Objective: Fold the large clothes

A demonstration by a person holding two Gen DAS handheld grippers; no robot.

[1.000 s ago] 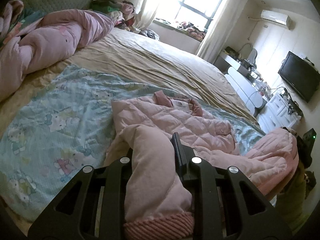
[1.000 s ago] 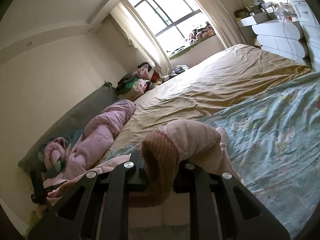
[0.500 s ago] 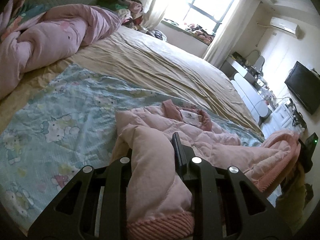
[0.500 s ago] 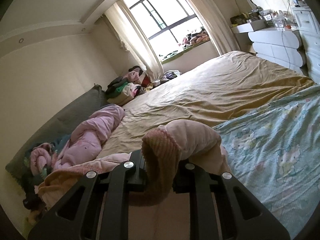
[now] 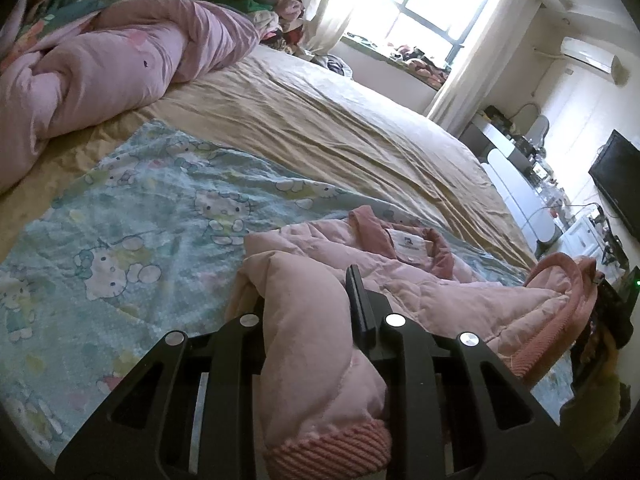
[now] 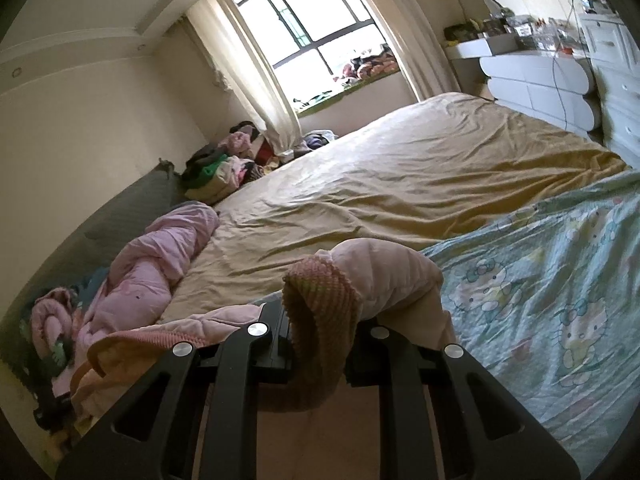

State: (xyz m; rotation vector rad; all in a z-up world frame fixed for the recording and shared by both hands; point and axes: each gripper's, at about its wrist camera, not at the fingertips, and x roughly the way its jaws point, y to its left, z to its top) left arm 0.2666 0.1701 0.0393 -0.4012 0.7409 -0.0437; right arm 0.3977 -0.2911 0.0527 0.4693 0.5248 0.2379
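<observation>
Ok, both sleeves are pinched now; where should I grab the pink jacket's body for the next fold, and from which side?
Take the pink jacket at its shoulders, either side of the darker collar, coming from the near edge of the bed. The collar lies flat and open at the far end, with the body spread toward you.

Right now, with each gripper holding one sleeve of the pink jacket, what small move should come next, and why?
Probably carry both sleeves inward and lay them across the pink jacket: the left gripper and right gripper each clamp a sleeve near its cuff, and the body lies on the blanket.
</observation>
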